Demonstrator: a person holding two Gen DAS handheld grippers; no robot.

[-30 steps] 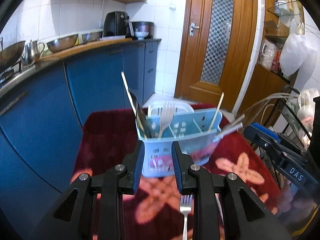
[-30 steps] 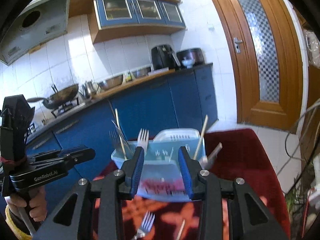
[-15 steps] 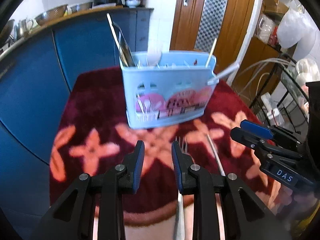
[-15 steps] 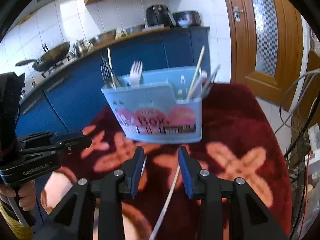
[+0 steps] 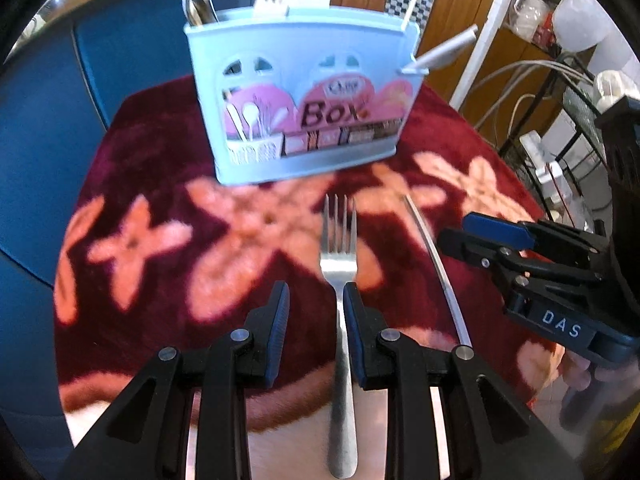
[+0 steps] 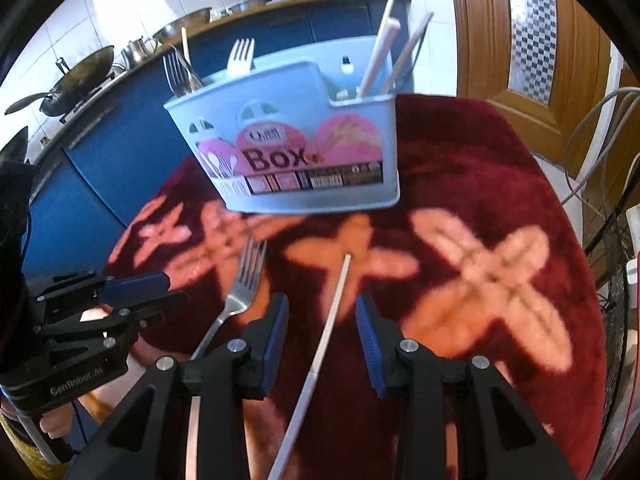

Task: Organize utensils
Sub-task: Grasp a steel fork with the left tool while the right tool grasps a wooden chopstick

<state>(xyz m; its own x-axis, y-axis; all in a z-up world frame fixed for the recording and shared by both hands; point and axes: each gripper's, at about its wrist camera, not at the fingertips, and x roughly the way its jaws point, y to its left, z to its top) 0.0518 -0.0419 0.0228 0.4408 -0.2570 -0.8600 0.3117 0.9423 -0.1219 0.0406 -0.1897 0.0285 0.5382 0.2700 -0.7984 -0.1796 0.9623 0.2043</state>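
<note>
steel fork (image 5: 338,256) and chopstick (image 6: 326,330) left on cloth (image 6: 480,184); blue caddy (image 6: 296,136) part-filled; my left gripper (image 5: 316,306), right gripper (image 6: 322,318) both open, empty.

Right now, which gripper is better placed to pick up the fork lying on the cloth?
Left. The fork lies lengthwise just ahead of the left gripper, its handle running under the open jaws. The right gripper instead straddles the metal chopstick.
</note>
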